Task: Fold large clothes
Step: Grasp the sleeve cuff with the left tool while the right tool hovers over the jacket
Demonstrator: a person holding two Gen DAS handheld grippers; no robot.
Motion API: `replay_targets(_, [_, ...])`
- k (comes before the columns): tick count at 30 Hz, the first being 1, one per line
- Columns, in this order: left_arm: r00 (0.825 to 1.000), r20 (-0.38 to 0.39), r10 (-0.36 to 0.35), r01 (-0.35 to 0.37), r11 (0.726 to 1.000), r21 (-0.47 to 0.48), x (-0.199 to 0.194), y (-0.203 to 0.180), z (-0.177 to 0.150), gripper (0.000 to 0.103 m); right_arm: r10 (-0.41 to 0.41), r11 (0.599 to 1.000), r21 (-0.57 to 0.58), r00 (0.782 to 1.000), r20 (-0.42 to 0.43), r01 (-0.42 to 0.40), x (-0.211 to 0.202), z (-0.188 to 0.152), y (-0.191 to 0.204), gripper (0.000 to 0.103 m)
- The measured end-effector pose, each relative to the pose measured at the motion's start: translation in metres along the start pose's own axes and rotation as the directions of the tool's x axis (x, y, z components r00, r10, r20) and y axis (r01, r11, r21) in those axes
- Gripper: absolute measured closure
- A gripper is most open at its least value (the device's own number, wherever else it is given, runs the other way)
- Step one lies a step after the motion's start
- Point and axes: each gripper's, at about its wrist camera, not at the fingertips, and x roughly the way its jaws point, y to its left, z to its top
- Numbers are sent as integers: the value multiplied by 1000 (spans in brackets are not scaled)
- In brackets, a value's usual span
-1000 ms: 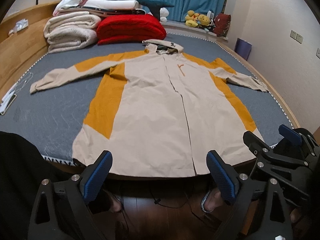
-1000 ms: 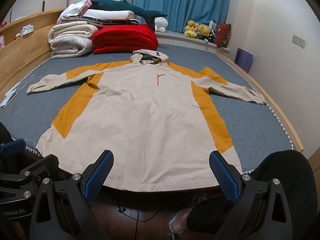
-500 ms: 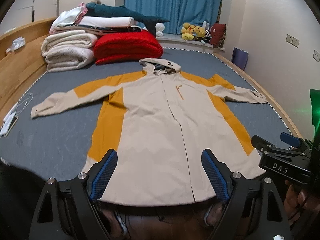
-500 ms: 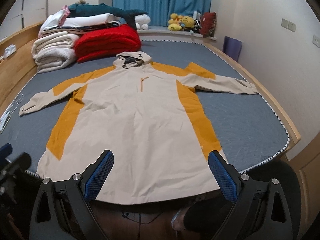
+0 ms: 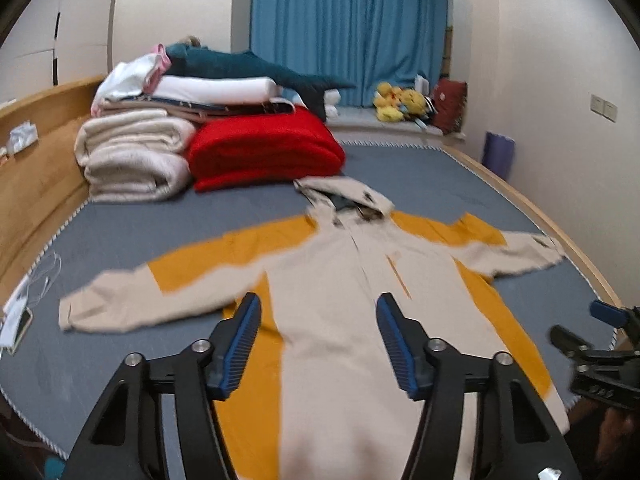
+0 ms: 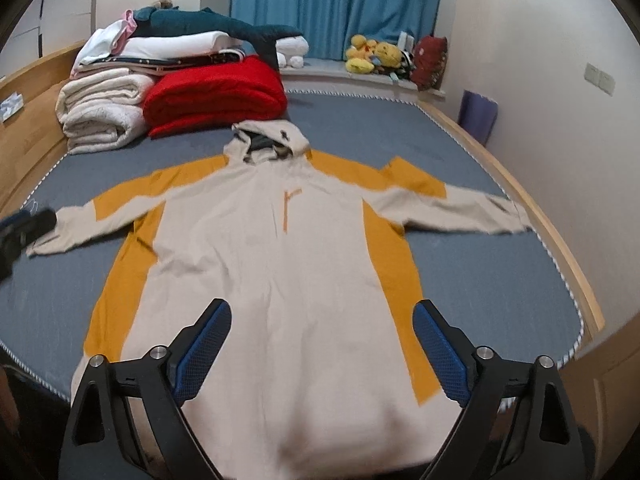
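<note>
A long beige and orange hooded jacket (image 5: 340, 320) (image 6: 272, 264) lies flat on the grey bed, front up, both sleeves spread out, hood towards the far end. My left gripper (image 5: 318, 312) hovers above the jacket's left-middle part; its jaws are closing and nothing is between the blue pads. My right gripper (image 6: 322, 320) hangs over the lower middle of the jacket, its jaws wide and narrowing slightly, empty too. The right gripper shows at the right edge of the left wrist view (image 5: 600, 344); the left one shows at the left edge of the right wrist view (image 6: 24, 224).
Folded white blankets (image 5: 132, 160) and a red quilt (image 5: 264, 148) are stacked at the bed's far left, with more folded bedding and a teal plush on top. Wooden bed frame (image 6: 560, 240) runs along the right. A phone and cable (image 5: 20, 320) lie at the left edge.
Both grippers rose and moved forward from the bed's foot over the jacket. The left gripper's jaws narrowed noticeably; the right's stayed wide.
</note>
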Motion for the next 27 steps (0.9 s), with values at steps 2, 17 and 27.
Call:
replay_targets(2, [1000, -1, 16, -16, 999, -42, 24, 22, 17, 59, 2, 1000, -5, 1000, 15, -2, 12, 20, 2, 19])
replay_targets(17, [953, -197, 228, -269, 940, -211, 181, 182, 5, 69, 130, 990, -75, 971, 203, -117, 118, 163, 38, 33])
replay_targets(27, [891, -379, 249, -396, 835, -382, 204, 310, -49, 77, 237, 968, -110, 965, 116, -225, 179, 164, 65, 41])
